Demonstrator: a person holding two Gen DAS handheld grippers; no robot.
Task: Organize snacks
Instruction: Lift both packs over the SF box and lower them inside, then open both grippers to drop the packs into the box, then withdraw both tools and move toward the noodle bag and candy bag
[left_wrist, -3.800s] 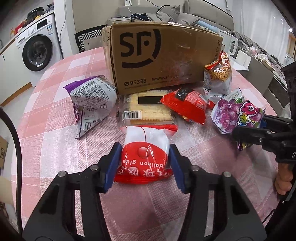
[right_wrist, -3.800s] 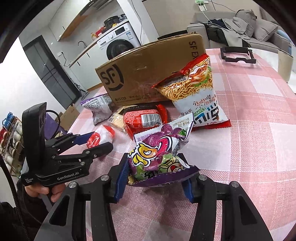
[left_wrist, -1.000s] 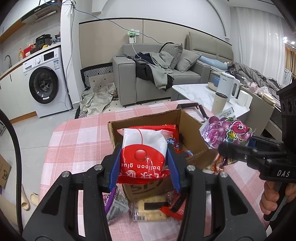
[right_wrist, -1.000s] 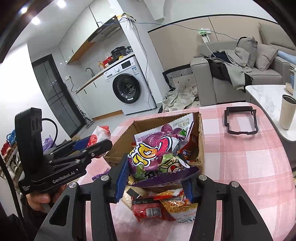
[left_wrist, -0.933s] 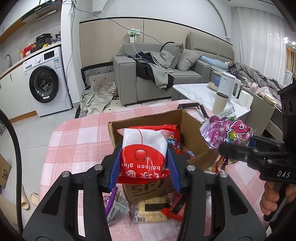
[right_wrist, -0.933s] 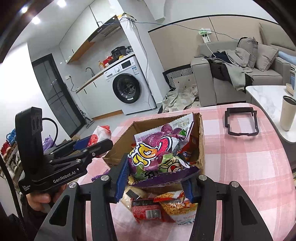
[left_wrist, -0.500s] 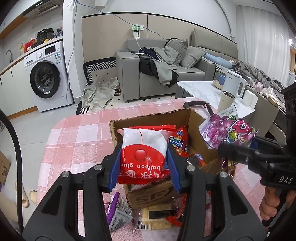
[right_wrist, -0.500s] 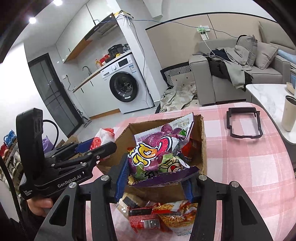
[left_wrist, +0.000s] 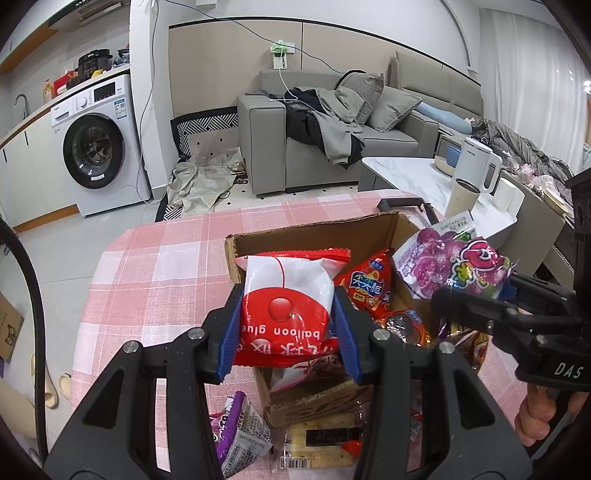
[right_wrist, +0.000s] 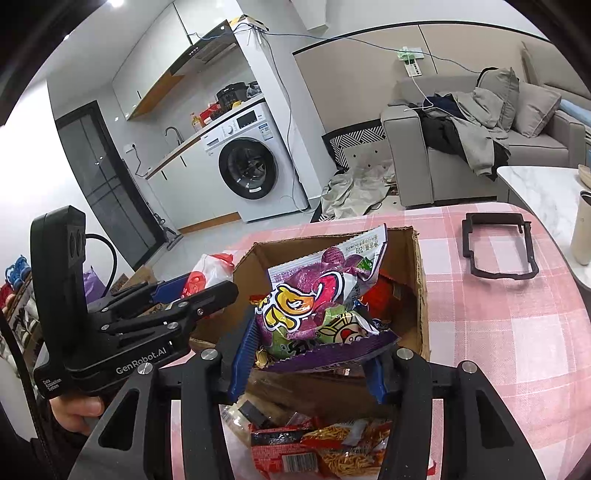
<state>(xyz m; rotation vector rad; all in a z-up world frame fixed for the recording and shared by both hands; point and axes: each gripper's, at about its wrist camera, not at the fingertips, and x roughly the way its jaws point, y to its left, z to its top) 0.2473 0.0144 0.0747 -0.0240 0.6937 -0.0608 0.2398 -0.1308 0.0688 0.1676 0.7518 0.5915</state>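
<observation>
An open cardboard box (left_wrist: 321, 230) (right_wrist: 419, 295) stands on the pink checked table, with several snack packs inside, among them a red pack (left_wrist: 367, 286). My left gripper (left_wrist: 288, 336) is shut on a red and white packet (left_wrist: 288, 295), held above the box's near left part. My right gripper (right_wrist: 310, 354) is shut on a purple snack bag (right_wrist: 317, 295) (left_wrist: 454, 262), held over the box's right side. Each gripper also shows in the other's view, the left gripper (right_wrist: 173, 295) and the right gripper (left_wrist: 472, 299).
On the table in front of the box lie a purple pack (left_wrist: 236, 435), a cracker pack (left_wrist: 317, 446), a red pack (right_wrist: 284, 450) and a noodle bag (right_wrist: 351, 450). A black frame (right_wrist: 498, 243) lies on the table (right_wrist: 517, 332) at the far right. A person's hands (left_wrist: 535, 417) (right_wrist: 74, 410) grip the handles.
Both grippers have moved forward and a little down with their packs, so the box's inside now shows more fully beneath them. Both grips are unchanged.
</observation>
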